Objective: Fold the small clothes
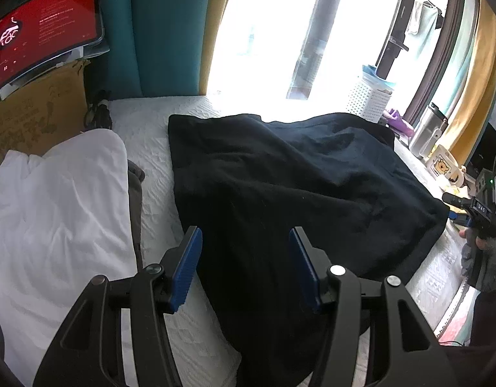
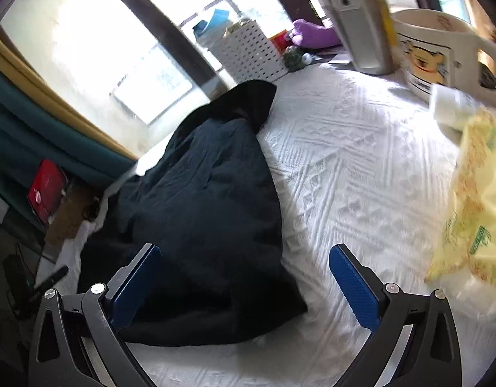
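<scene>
A black garment [image 1: 296,187] lies crumpled and partly spread on the white patterned bed cover [image 1: 151,148]. My left gripper [image 1: 244,230] hovers over the garment's near left part, open, with its blue pads [image 1: 186,267] touching nothing. In the right wrist view the same garment [image 2: 202,213] fills the left half of the bed cover [image 2: 360,167]. My right gripper [image 2: 244,248] is open wide above the garment's near corner, and nothing is gripped. The right gripper's body [image 1: 480,216], held by a hand, shows at the far right of the left wrist view.
A white folded cloth or pillow [image 1: 54,209] lies left of the garment. Behind it stand a cardboard box [image 1: 38,113] and a red-screened tablet [image 1: 44,22]. A white basket [image 2: 251,51], a steel flask [image 2: 360,22], a bear mug [image 2: 431,54] and a yellow plastic bag [image 2: 473,200] line the far and right sides.
</scene>
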`<move>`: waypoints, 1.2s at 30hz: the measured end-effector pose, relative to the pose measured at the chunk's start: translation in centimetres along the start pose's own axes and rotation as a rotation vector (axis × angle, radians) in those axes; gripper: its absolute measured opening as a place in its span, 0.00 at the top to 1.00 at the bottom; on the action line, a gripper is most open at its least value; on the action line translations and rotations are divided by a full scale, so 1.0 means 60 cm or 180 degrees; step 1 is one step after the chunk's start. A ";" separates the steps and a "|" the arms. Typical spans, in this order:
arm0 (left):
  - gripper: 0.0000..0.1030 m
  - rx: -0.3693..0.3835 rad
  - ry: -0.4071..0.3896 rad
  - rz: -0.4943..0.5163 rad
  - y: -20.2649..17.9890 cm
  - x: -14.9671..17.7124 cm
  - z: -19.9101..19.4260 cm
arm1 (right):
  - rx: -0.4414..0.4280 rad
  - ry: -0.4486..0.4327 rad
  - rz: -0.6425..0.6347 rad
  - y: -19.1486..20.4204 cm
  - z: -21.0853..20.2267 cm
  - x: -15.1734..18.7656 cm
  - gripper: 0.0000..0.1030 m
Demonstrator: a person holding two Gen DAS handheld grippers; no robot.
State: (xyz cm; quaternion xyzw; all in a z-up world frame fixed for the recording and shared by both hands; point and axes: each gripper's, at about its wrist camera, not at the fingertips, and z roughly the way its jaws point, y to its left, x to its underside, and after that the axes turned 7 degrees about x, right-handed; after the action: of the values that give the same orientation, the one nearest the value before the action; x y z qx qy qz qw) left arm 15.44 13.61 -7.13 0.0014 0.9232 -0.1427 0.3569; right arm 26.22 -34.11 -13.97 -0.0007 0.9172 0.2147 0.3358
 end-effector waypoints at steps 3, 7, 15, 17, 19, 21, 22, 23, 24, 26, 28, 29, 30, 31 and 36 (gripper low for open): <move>0.46 -0.0001 -0.0015 -0.0001 0.001 -0.007 0.000 | 0.0029 0.0026 -0.0142 0.011 0.018 -0.024 0.00; 0.46 -0.0023 -0.0018 -0.0027 0.008 -0.014 0.003 | 0.0057 0.0109 -0.0240 0.025 0.048 -0.057 0.00; 0.46 -0.0087 0.0020 -0.0152 0.034 -0.022 0.020 | 0.0071 0.0359 -0.0436 0.036 0.119 -0.104 0.00; 0.46 -0.0100 0.0021 -0.0173 0.040 -0.025 0.022 | 0.0053 0.0385 -0.0500 0.047 0.131 -0.107 0.00; 0.46 -0.0109 0.0007 -0.0201 0.046 -0.028 0.022 | 0.0027 0.0422 -0.0570 0.062 0.141 -0.107 0.00; 0.46 -0.0121 -0.0005 -0.0223 0.053 -0.031 0.023 | -0.0010 0.0455 -0.0613 0.078 0.149 -0.106 0.00; 0.46 -0.0124 -0.0008 -0.0230 0.055 -0.032 0.024 | -0.0057 0.0499 -0.0656 0.090 0.155 -0.104 0.02; 0.46 -0.0122 -0.0008 -0.0239 0.058 -0.033 0.025 | -0.0052 0.0508 -0.0713 0.103 0.159 -0.102 0.02; 0.46 -0.0118 -0.0007 -0.0241 0.061 -0.034 0.026 | -0.0058 0.0521 -0.0759 0.112 0.162 -0.098 0.03; 0.46 -0.0099 -0.0007 -0.0236 0.064 -0.035 0.027 | -0.0126 0.0554 -0.0886 0.137 0.167 -0.089 0.13; 0.46 -0.0068 0.0001 -0.0231 0.065 -0.033 0.029 | -0.0034 0.0540 -0.0974 0.146 0.170 -0.084 0.14; 0.46 -0.0060 0.0003 -0.0230 0.064 -0.032 0.028 | 0.0009 0.0522 -0.0958 0.141 0.172 -0.086 0.20; 0.46 -0.0047 0.0009 -0.0226 0.064 -0.031 0.030 | 0.0045 0.0500 -0.0910 0.134 0.173 -0.088 0.24; 0.46 -0.0037 0.0014 -0.0222 0.064 -0.031 0.031 | 0.0111 0.0459 -0.0847 0.122 0.173 -0.093 0.37; 0.46 0.0022 -0.0029 -0.0204 0.070 -0.031 0.028 | 0.0232 0.0364 -0.0676 0.098 0.173 -0.097 0.70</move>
State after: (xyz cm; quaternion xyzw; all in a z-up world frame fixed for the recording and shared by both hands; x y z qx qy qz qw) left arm 18.35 17.38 -8.19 -0.0276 0.9206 -0.1573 0.3564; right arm 36.26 -25.53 -15.15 -0.0979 0.9368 0.1440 0.3035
